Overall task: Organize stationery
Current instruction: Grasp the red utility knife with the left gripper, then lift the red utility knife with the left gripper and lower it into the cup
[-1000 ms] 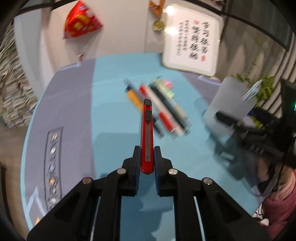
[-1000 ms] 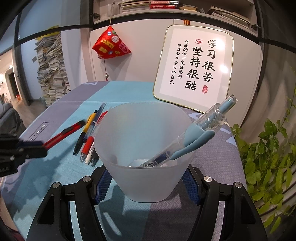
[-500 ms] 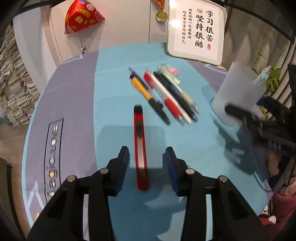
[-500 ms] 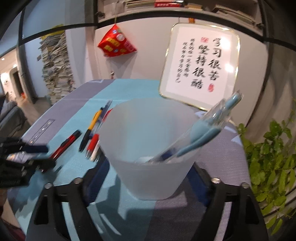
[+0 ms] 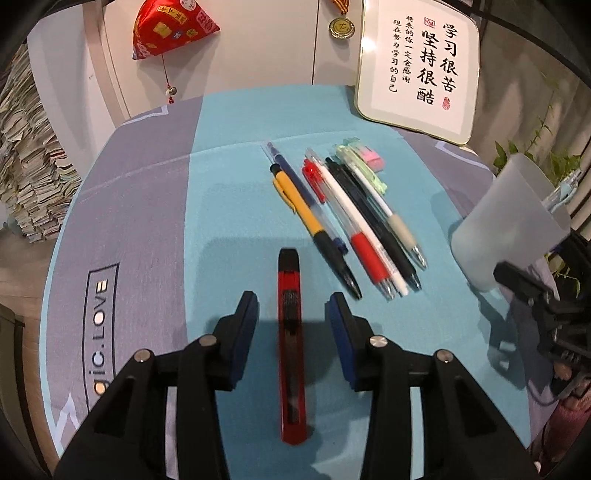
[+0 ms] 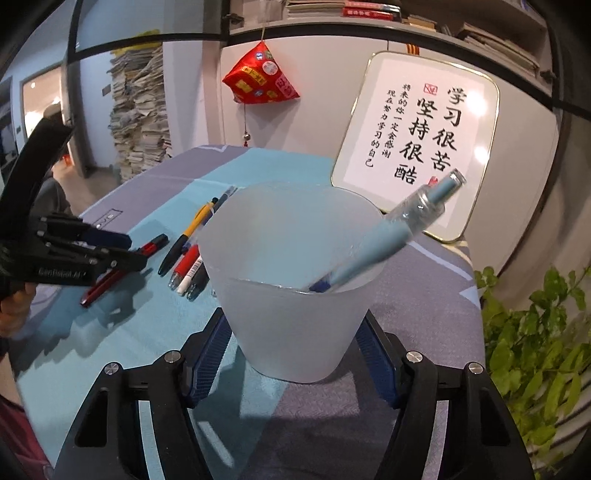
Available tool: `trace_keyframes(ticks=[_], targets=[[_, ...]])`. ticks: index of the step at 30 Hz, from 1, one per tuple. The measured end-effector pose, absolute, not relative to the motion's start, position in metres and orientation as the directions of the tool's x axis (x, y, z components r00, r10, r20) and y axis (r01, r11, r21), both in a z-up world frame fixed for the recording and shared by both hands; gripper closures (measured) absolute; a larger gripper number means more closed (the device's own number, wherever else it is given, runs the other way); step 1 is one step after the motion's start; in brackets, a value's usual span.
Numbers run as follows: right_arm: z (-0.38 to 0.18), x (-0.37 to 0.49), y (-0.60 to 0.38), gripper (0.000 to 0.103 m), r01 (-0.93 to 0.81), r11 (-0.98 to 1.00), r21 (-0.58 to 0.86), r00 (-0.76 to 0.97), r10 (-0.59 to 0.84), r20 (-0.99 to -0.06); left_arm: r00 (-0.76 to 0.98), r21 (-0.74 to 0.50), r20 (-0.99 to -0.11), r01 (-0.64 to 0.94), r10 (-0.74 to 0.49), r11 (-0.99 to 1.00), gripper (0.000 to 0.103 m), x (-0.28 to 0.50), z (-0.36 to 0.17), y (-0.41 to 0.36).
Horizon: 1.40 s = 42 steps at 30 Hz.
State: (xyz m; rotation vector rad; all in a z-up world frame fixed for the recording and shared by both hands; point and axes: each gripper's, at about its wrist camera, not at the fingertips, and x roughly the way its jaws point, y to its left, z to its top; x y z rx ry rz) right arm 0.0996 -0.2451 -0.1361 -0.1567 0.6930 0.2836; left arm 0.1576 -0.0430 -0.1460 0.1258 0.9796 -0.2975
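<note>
2 tools: left tool (image 5: 291, 310) open w/ red box cutter (image 5: 291, 347) lying loose between pads, right tool (image 6: 291, 354) clamped on frosted cup (image 6: 291, 280).

Black angular left gripper (image 5: 291, 306), blue pads, silver screws, matching right gripper (image 6: 291, 354)

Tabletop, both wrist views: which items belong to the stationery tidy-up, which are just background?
Job:
- red utility knife
- pens in a row
- green highlighter
- pink eraser
- frosted cup
- blue pen inside it

Background:
- framed calligraphy
- red pouch
- medal
- plant
- paper stacks
</note>
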Motion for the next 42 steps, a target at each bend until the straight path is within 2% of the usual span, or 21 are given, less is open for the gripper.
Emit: trace_keyframes(ticks=[9,12,13,21,27,33,42], targets=[[-0.136,0.098,-0.243,0.034,-0.307,0.950,-0.062,0.737,0.196,-0.646,0.515,-0.013,-0.840,0.296,-0.172,0.955,0.066,0.174,-0.152,-0.047],[-0.135,0.098,-0.244,0.034,-0.305,0.951,-0.054,0.736,0.199,-0.646,0.519,-0.009,-0.836,0.309,-0.176,0.951,0.078,0.177,-0.152,-0.048],[-0.135,0.098,-0.245,0.034,-0.302,0.952,-0.053,0.737,0.198,-0.646,0.516,-0.013,-0.837,0.314,-0.182,0.949,0.093,0.177,-0.152,-0.048],[-0.135,0.097,-0.246,0.034,-0.294,0.955,-0.049,0.738,0.194,-0.646,0.534,-0.059,-0.813,0.317,-0.230,0.947,0.092,0.163,-0.130,-0.046],[-0.135,0.098,-0.246,0.034,-0.294,0.954,-0.050,0.738,0.194,-0.646,0.631,-0.081,-0.714,0.357,-0.304,0.931,0.092,0.136,-0.074,-0.050],[-0.135,0.099,-0.246,0.034,-0.296,0.954,-0.053,0.737,0.193,-0.647,0.676,-0.162,-0.599,0.423,-0.430,0.891,0.092,0.126,-0.019,-0.063],[-0.135,0.099,-0.245,0.034,-0.297,0.954,-0.048,0.735,0.196,-0.649,0.680,-0.168,-0.507,0.526,-0.531,0.834,0.092,0.133,0.010,-0.119]])
